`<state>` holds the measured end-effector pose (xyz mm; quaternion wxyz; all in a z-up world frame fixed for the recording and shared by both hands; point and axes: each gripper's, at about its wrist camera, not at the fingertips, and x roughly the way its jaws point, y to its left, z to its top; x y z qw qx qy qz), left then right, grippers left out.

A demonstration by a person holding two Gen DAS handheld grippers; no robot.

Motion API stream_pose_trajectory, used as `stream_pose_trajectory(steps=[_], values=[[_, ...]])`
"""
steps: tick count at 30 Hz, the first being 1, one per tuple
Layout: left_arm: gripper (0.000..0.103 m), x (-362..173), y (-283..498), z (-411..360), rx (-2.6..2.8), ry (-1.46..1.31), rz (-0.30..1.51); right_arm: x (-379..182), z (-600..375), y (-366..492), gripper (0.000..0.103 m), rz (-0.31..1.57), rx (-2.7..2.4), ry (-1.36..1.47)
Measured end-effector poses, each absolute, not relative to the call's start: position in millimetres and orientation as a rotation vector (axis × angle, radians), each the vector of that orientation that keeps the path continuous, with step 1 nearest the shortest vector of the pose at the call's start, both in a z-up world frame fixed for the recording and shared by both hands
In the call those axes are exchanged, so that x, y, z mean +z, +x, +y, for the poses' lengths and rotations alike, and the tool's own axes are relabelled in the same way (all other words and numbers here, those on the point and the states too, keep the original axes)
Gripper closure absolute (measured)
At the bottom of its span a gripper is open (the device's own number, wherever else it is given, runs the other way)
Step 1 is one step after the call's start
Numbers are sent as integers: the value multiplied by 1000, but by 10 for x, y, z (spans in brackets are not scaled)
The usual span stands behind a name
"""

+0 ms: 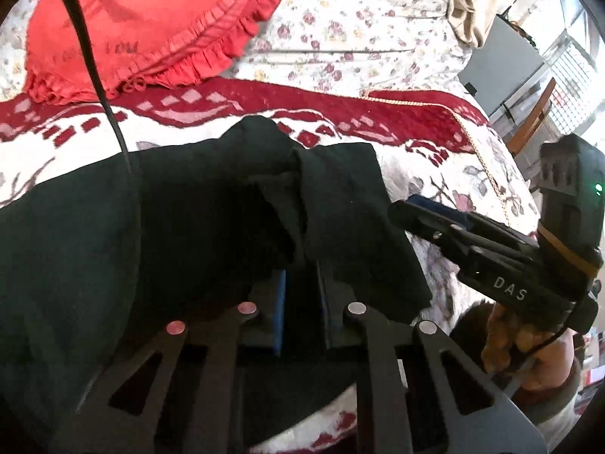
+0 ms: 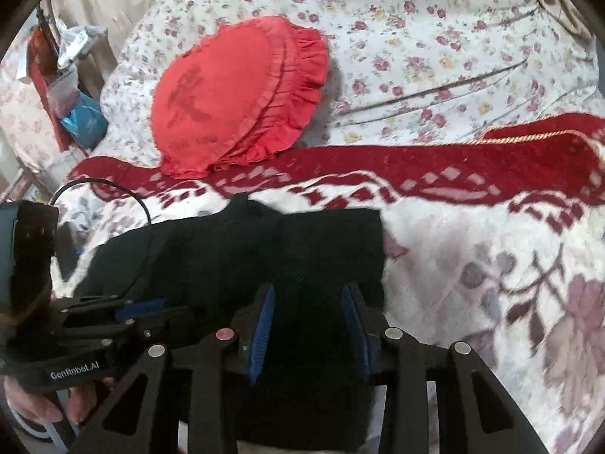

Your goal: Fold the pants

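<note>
1. My left gripper (image 1: 302, 295), lower centre of its view, is clamped on the black pants (image 1: 189, 227) for folding.
2. My right gripper (image 2: 308, 325), lower centre, straddles the same cloth half-open; grip uncertain.
3. The pants lie mid-frame on the blanket (image 2: 472, 265).

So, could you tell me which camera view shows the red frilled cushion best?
The right wrist view: the whole red cushion lies unobstructed on the floral bedspread. The left wrist view crops it at the frame's top edge, with a black cable crossing it.
</note>
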<state>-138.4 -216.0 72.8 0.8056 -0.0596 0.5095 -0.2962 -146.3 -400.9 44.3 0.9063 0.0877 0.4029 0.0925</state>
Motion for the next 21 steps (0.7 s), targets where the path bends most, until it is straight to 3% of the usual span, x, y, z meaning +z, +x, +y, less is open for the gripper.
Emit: stream_pose_trajectory(steps=[6,10,11,15,21], values=[[89,592,-1345,-2047,-579,-175,1132,132,-3750,-1250,67,925,218,152],[89,675,-1407,-1850,-537,-190,1116,262,-3642,-1326,67,879,245,137],[87,691,-1422,-1788,-522,-191,1114,283,-3618,-1329,66,871,250,137],[59,751,-1515,-1568,-435,-155,1087,168,-3408,-1249,65,900,256,93],[55,854,-1604,-1293,-358,-140,1042,187,-3320,-1228,64,920,241,104]])
